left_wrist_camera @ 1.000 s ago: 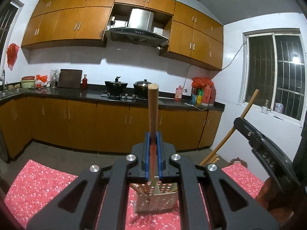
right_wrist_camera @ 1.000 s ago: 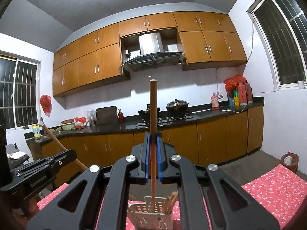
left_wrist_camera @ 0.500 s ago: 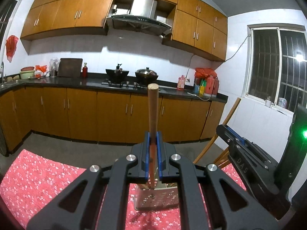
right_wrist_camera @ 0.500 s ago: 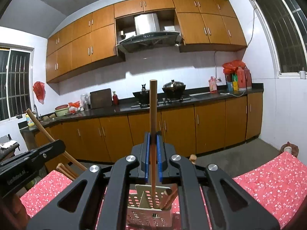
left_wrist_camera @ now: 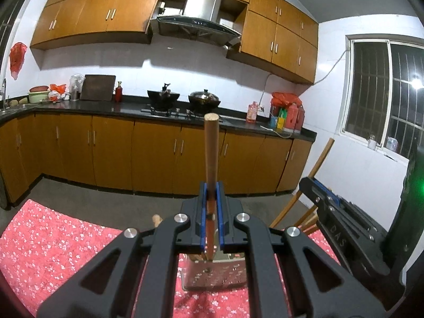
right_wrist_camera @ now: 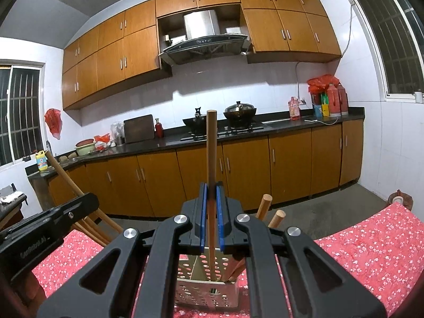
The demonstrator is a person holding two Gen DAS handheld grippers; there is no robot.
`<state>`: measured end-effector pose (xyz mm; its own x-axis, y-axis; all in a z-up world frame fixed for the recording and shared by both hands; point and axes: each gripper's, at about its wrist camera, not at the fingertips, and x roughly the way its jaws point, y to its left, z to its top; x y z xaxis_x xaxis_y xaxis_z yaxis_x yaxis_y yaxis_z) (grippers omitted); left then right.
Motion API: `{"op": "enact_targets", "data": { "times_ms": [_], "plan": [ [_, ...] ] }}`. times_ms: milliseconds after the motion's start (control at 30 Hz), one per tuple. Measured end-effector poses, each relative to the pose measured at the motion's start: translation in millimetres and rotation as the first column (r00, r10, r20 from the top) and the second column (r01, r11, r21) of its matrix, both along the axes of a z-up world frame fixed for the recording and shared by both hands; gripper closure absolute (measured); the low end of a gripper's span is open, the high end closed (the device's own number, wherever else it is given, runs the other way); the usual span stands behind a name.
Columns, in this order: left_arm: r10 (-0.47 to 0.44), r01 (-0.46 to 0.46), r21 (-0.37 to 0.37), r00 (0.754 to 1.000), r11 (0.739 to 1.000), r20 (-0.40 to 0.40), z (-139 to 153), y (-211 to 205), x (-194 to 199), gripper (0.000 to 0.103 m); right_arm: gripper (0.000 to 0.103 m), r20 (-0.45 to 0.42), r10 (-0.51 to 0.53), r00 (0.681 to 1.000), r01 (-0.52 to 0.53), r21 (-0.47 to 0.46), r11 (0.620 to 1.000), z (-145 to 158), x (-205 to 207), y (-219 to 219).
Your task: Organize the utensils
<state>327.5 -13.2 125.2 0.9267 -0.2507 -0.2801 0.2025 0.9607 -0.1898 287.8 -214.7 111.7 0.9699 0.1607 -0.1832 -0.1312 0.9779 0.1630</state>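
My left gripper (left_wrist_camera: 211, 212) is shut on an upright wooden utensil handle (left_wrist_camera: 211, 153), whose lower end reaches into a perforated metal utensil holder (left_wrist_camera: 214, 275) on the red floral tablecloth. My right gripper (right_wrist_camera: 211, 212) is shut on another upright wooden handle (right_wrist_camera: 211, 153), lowered into the same holder (right_wrist_camera: 206, 291). Two more wooden handles (right_wrist_camera: 265, 204) stand in it to the right. Each gripper shows at the side of the other's view, the right one (left_wrist_camera: 344, 228) and the left one (right_wrist_camera: 45, 228).
The table carries a red floral cloth (left_wrist_camera: 53, 243). Beyond it run brown kitchen cabinets (left_wrist_camera: 114, 153) and a dark counter with pots (left_wrist_camera: 182, 98). A small object (right_wrist_camera: 398, 200) sits at the table's far right corner.
Both grippers have sunk lower with their handles, deeper into the holder. The two grippers have come closer together.
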Motion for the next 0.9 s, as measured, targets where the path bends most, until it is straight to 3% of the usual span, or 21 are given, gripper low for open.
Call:
{"op": "enact_targets", "data": {
  "times_ms": [100, 500, 567, 633, 900],
  "plan": [
    [0.013, -0.013, 0.014, 1.0, 1.0, 0.025, 4, -1, 3, 0.095, 0.096, 0.011, 0.002, 1.0, -0.002, 0.004, 1.0, 0, 2, 0],
    [0.003, -0.002, 0.067, 1.0, 0.998, -0.013, -1, -16, 11, 0.095, 0.095, -0.03, 0.026, 0.999, -0.026, 0.002, 1.0, -2, 10, 2],
    [-0.001, 0.002, 0.052, 1.0, 0.999, -0.018, 0, -15, 11, 0.091, 0.089, -0.039, 0.038, 0.998, -0.038, 0.017, 0.999, -1, 10, 0],
    [-0.002, 0.003, 0.039, 1.0, 0.999, -0.022, 1, -13, 11, 0.077, 0.072, -0.04, 0.037, 0.999, -0.035, 0.035, 0.999, 1, 9, -4],
    [-0.006, 0.006, -0.005, 1.0, 1.0, -0.025, 5, -4, 5, 0.076, 0.071, -0.035, 0.031, 0.999, -0.029, 0.052, 0.998, 4, -1, -10]
  ]
}}
